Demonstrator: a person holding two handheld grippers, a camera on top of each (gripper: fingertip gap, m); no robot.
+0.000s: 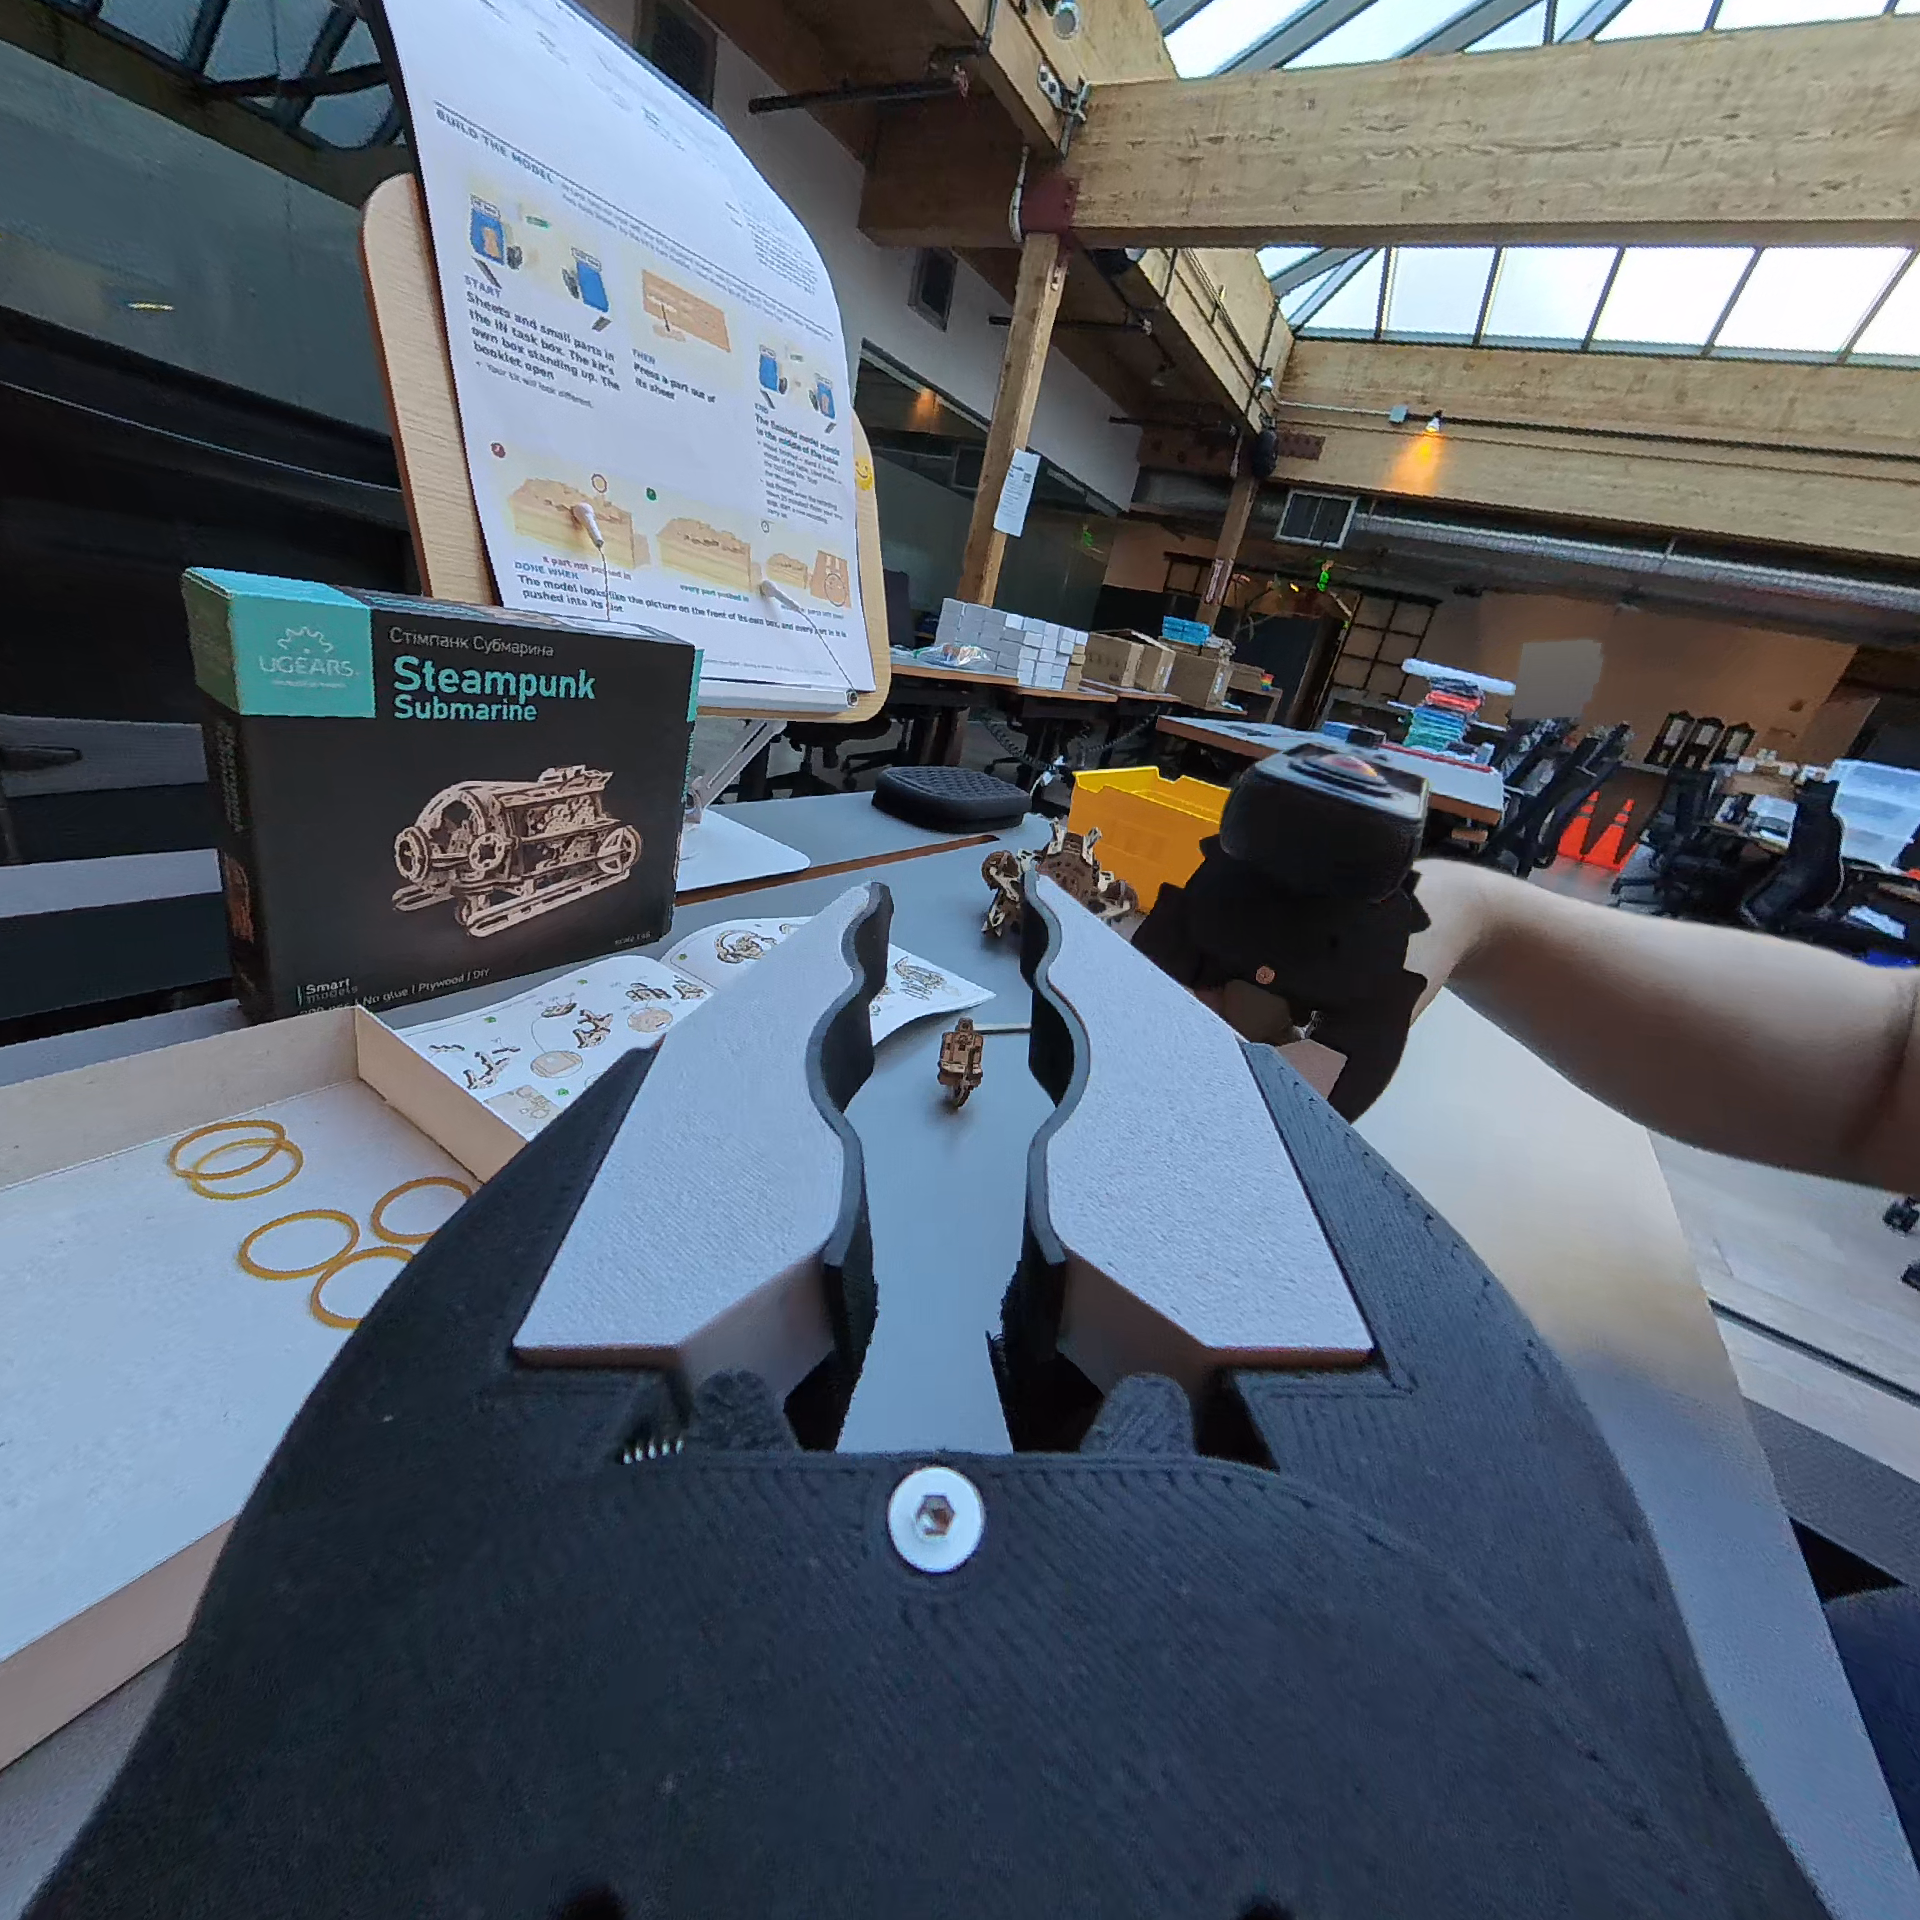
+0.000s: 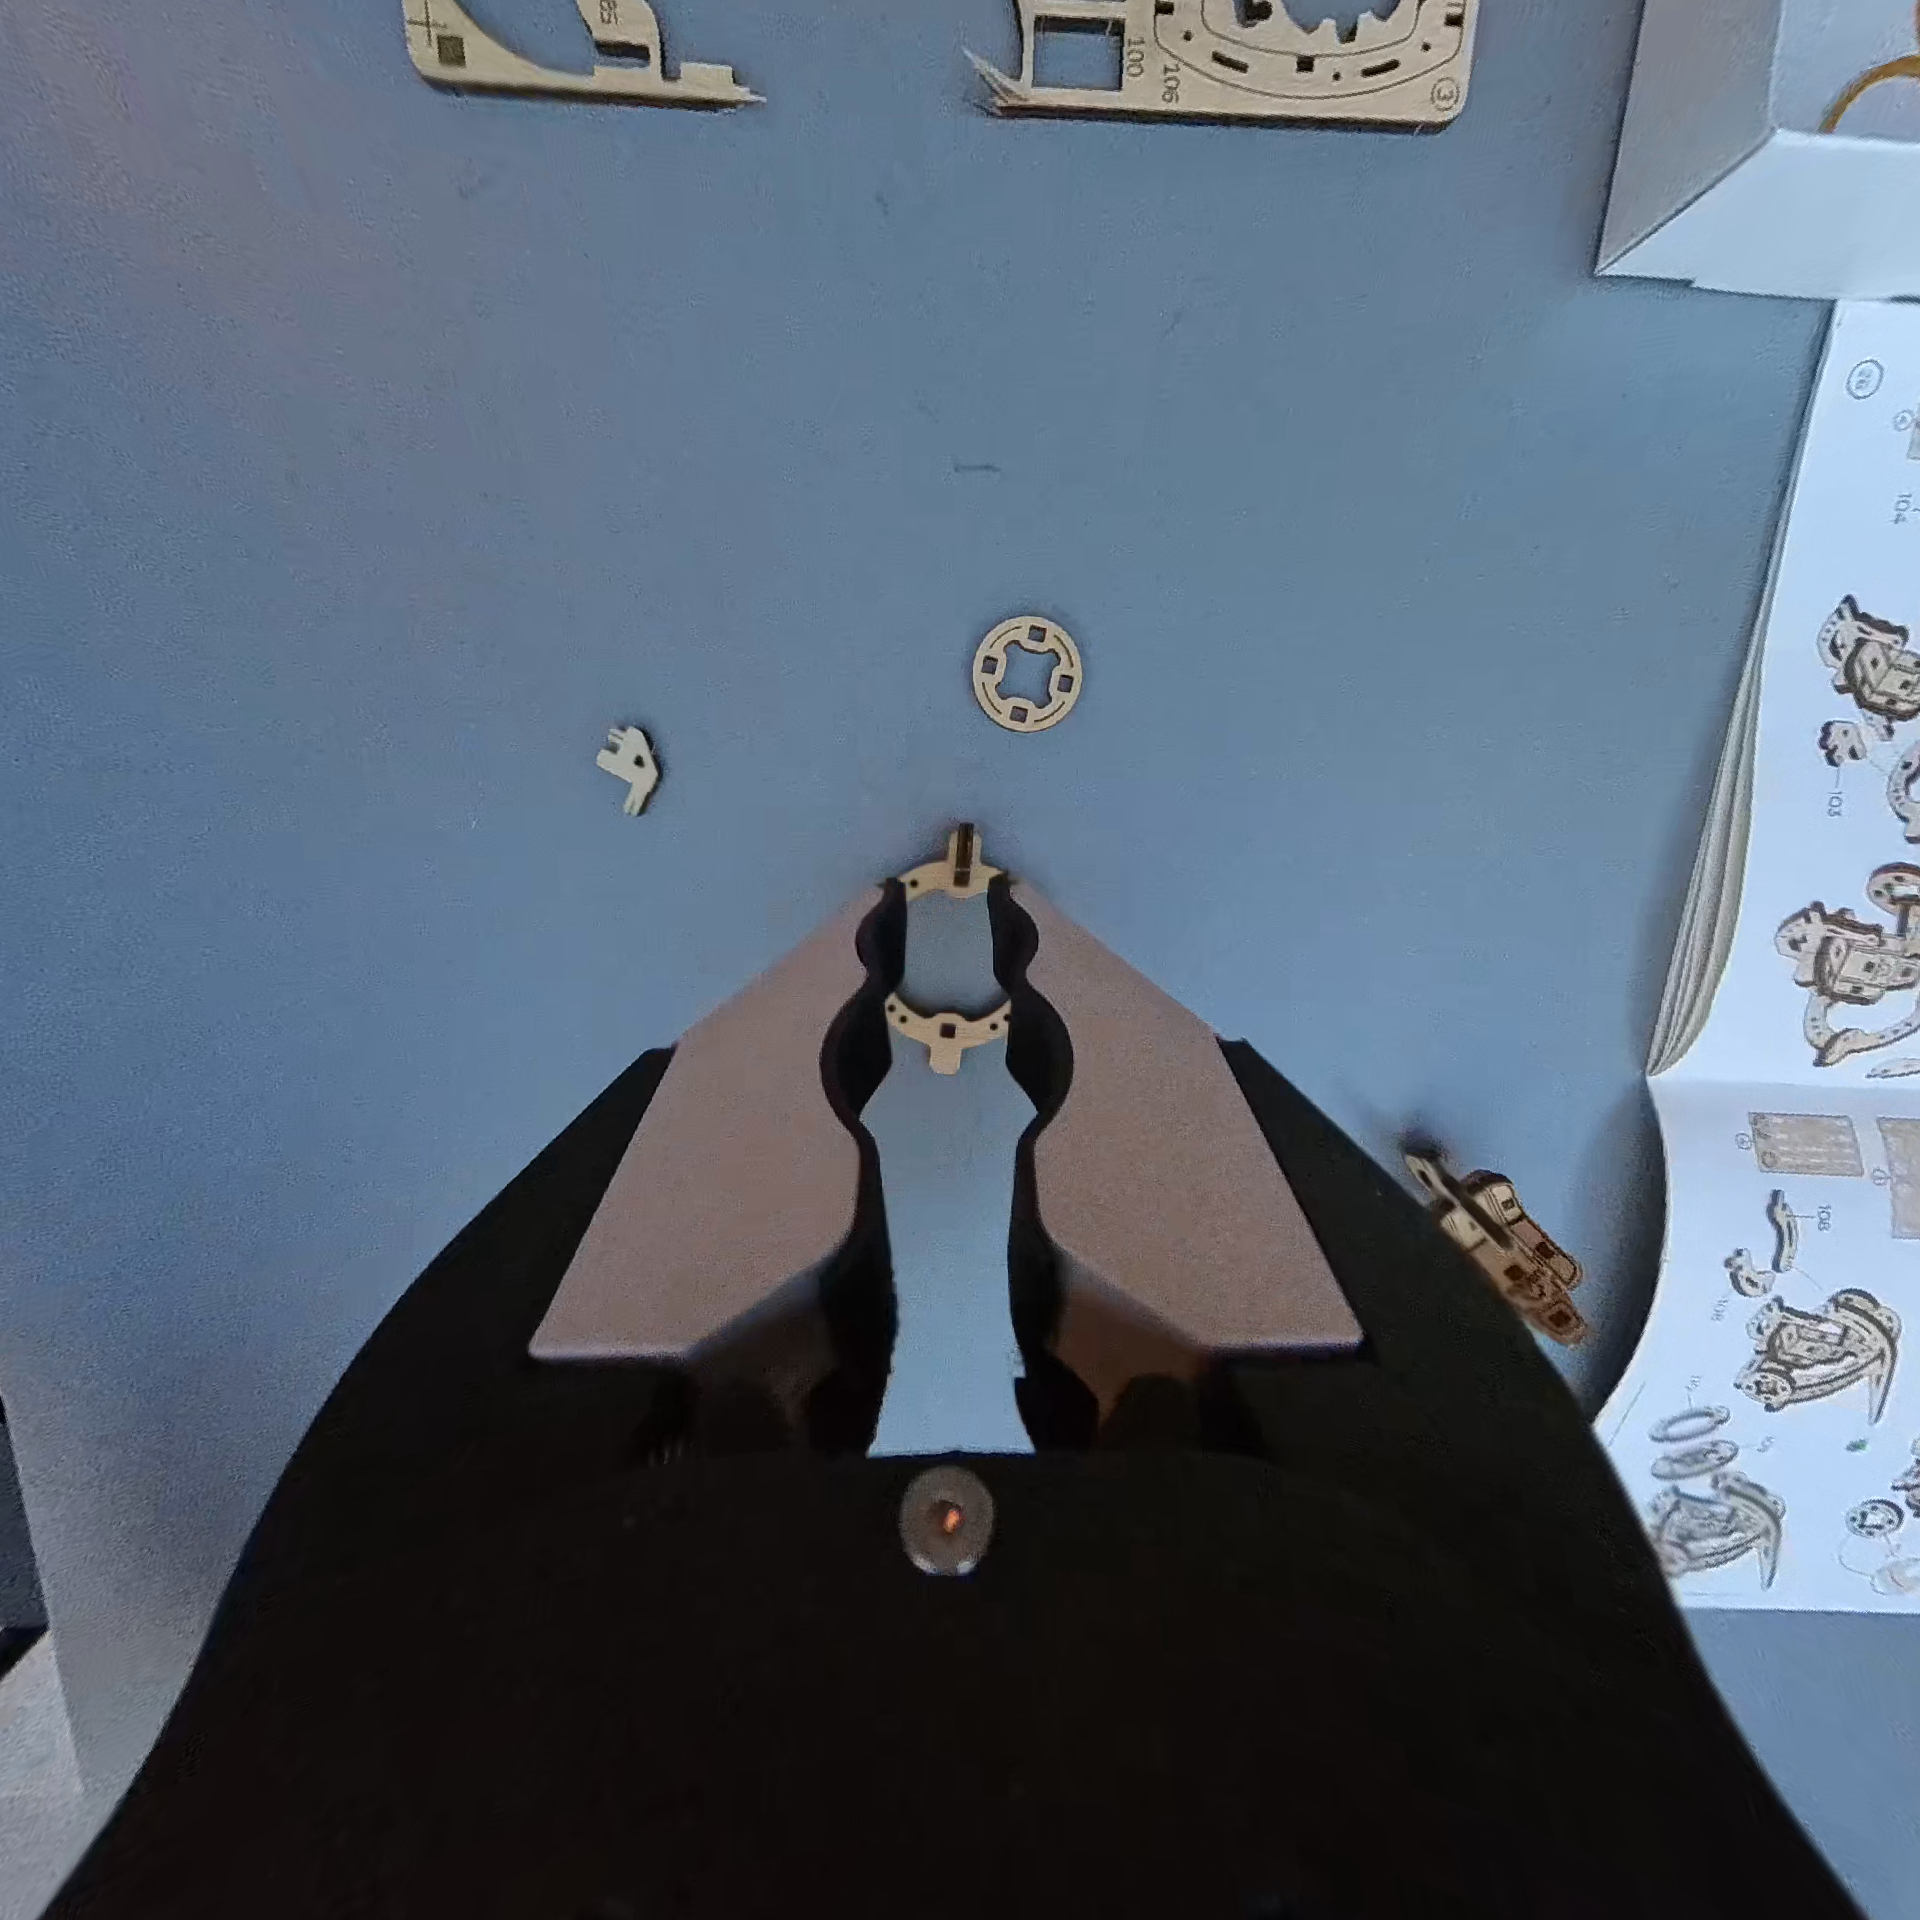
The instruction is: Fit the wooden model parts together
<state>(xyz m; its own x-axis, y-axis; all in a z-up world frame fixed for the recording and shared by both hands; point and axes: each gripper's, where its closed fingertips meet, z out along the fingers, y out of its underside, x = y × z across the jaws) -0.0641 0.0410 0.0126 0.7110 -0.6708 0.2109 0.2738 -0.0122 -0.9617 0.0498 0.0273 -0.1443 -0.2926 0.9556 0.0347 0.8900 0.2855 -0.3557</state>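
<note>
Pale laser-cut ply ring part (image 2: 948,961) sits flat between the right gripper (image 2: 948,904) jaws, which close on its two sides; short tab sticks out past the tips. Ahead of it, apart: slotted wooden disc (image 2: 1027,673) and a small odd-shaped piece (image 2: 631,767), w/ open blue-grey worktop (image 2: 416,468) all round. Punched-out sheets (image 2: 1226,62) cut off at top edge. Booklet (image 2: 1808,935) runs off the right edge; small sub-assembly (image 2: 1501,1247) lies near it, partly behind gripper body, blurred.

Left gripper (image 1: 956,914) jaws parted, nothing between them, held above worktop. Same sub-assembly (image 1: 958,1060) seen through the gap. Partly built model (image 1: 1049,878) half hidden by jaw tip. Kit box (image 1: 436,790) upright at left; tray (image 1: 125,1351) w/ rubber bands (image 1: 296,1242) beside it, cut off at left.
</note>
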